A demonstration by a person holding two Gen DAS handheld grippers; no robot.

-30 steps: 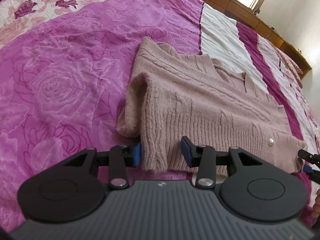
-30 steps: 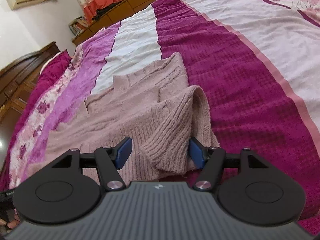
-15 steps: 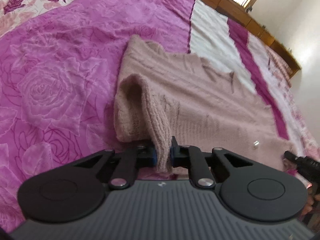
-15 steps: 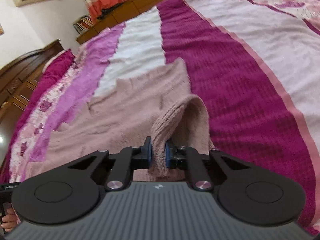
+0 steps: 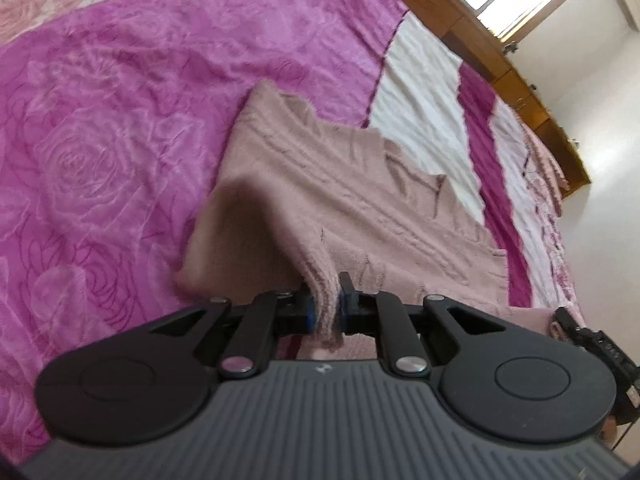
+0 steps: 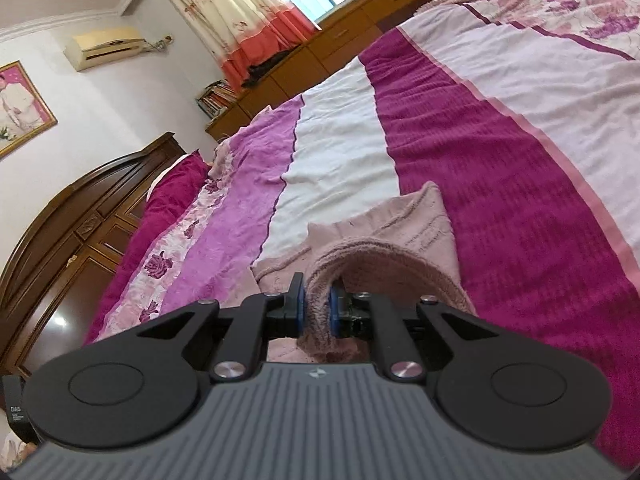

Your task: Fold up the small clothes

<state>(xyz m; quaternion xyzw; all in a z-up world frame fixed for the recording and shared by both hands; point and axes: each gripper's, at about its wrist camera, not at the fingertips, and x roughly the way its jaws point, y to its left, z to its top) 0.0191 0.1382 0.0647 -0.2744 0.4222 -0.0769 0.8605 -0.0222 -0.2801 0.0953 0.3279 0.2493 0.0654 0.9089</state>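
Note:
A dusty-pink knit cardigan (image 5: 360,200) lies on the bed, its sleeves folded in. My left gripper (image 5: 325,312) is shut on the ribbed hem at the cardigan's near left corner and holds it lifted off the bedspread. My right gripper (image 6: 316,310) is shut on the ribbed hem at the near right corner, also lifted; the cardigan (image 6: 400,236) arches up from the bed to the jaws. The right gripper's tip (image 5: 576,328) shows at the right edge of the left wrist view.
The bedspread has pink rose-print (image 5: 100,140), white (image 6: 340,152) and magenta (image 6: 500,200) stripes. A dark wooden headboard (image 6: 80,240) stands at the left, low wooden cabinets (image 6: 360,40) under the window beyond the bed.
Both grippers closed on the hem corners, then lifted them off the bed. The cameras now tilt higher, and the near part of the cardigan hangs up from the bedspread.

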